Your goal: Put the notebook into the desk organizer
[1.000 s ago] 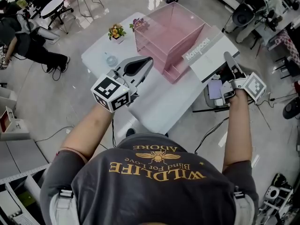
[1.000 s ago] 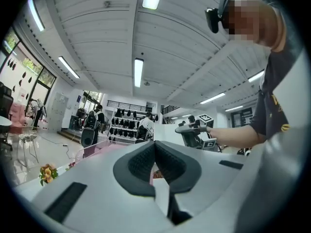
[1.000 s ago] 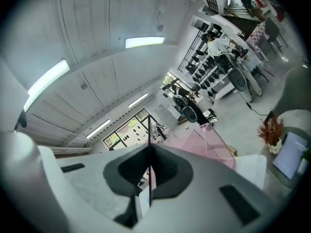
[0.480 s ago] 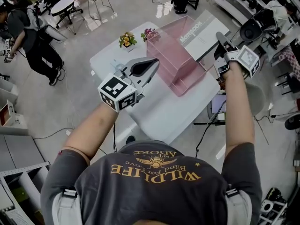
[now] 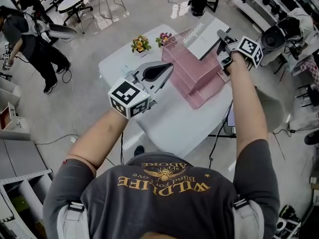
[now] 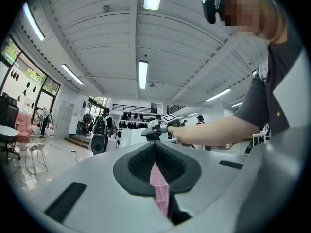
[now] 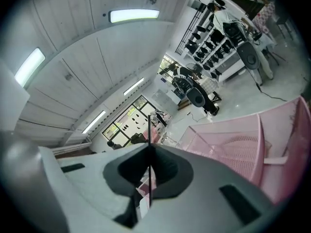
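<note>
**Notebook held over the organizer**

The right gripper (image 5: 221,34) is closed on the white notebook (image 5: 200,36) and holds it by its right edge. In the right gripper view the notebook (image 7: 149,188) shows only as a thin dark line between the closed jaws. It is above the far side of the pink desk organizer (image 5: 192,71), which stands on the white table (image 5: 167,121), and it is not yet inside. The left gripper (image 5: 170,66) is closed and empty, just beside the organizer's left wall.
</note>
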